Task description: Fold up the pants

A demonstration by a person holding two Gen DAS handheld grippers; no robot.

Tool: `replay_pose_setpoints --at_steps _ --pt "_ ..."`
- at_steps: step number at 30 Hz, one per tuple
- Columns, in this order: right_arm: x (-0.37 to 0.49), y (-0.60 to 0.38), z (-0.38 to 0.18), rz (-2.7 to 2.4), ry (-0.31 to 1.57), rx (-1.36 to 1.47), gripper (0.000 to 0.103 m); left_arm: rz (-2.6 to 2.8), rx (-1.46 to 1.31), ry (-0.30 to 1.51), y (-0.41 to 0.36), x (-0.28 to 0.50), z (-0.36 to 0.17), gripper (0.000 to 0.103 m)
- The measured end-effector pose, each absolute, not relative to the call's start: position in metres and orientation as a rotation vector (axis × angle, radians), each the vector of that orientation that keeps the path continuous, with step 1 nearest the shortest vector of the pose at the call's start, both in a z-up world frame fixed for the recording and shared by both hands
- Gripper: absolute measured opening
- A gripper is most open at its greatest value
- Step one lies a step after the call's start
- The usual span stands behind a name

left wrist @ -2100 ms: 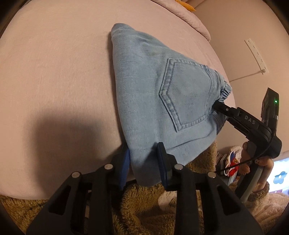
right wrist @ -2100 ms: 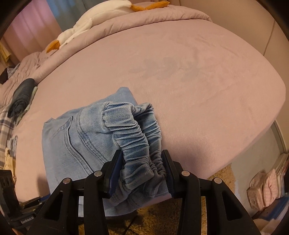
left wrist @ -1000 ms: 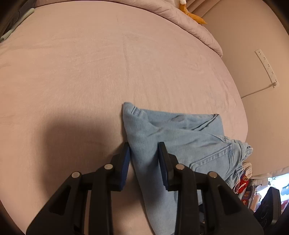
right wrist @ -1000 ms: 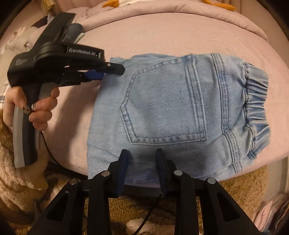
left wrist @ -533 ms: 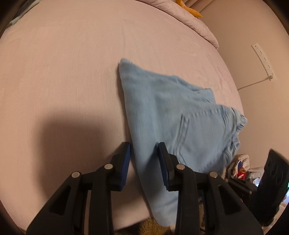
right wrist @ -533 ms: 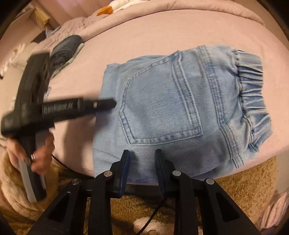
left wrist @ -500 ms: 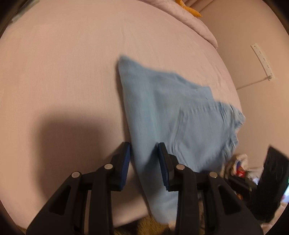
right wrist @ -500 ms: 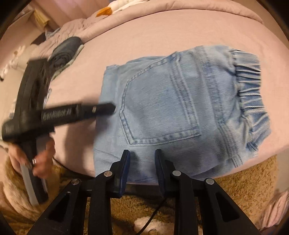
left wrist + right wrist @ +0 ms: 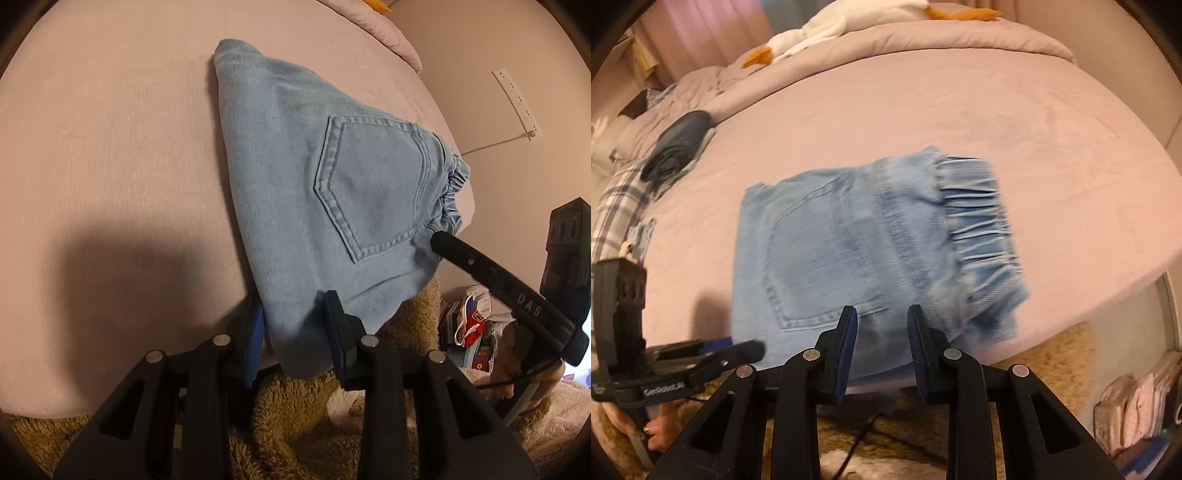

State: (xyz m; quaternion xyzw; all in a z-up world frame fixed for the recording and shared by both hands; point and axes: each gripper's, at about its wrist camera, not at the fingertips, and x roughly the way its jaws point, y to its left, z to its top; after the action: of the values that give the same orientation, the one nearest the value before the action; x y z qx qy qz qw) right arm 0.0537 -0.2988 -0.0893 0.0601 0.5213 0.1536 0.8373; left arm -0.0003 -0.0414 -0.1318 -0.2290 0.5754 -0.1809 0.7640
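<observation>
The light blue denim pants (image 9: 325, 192) lie folded into a compact rectangle on the pink bed (image 9: 110, 129), back pocket up, near the bed's front edge. In the right wrist view the pants (image 9: 864, 251) show the elastic waistband at the right. My left gripper (image 9: 295, 325) is open, its blue pads either side of the pants' near corner that hangs over the edge. My right gripper (image 9: 882, 332) is open, its pads just at the pants' near edge. The right gripper also shows in the left wrist view (image 9: 439, 240), its tip at the pants' waistband corner.
A brown fluffy rug (image 9: 1034, 369) lies below the bed edge. A dark folded garment (image 9: 677, 147) and a plaid cloth (image 9: 617, 206) lie at the bed's left. A white plush goose (image 9: 849, 22) rests on the duvet at the back. Books and clutter (image 9: 469, 325) sit on the floor.
The pants have been drawn toward the bed's front edge, so the near corner overhangs. Both grippers stay open at the pants' near edge; the right view is blurred by motion.
</observation>
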Motion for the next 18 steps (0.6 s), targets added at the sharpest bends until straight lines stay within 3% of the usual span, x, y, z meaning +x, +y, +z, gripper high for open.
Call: replay_pose_setpoints --at_steps 8,18 --pt "0.043 -0.32 -0.074 0.226 1.044 0.085 0.028 -0.378 -0.471 1.272 -0.049 -0.01 -0.13 0.033" --pt "0.05 -0.329 -0.104 0.211 1.14 0.165 0.031 -0.346 -0.466 1.292 -0.067 -0.003 -0.129 0.034"
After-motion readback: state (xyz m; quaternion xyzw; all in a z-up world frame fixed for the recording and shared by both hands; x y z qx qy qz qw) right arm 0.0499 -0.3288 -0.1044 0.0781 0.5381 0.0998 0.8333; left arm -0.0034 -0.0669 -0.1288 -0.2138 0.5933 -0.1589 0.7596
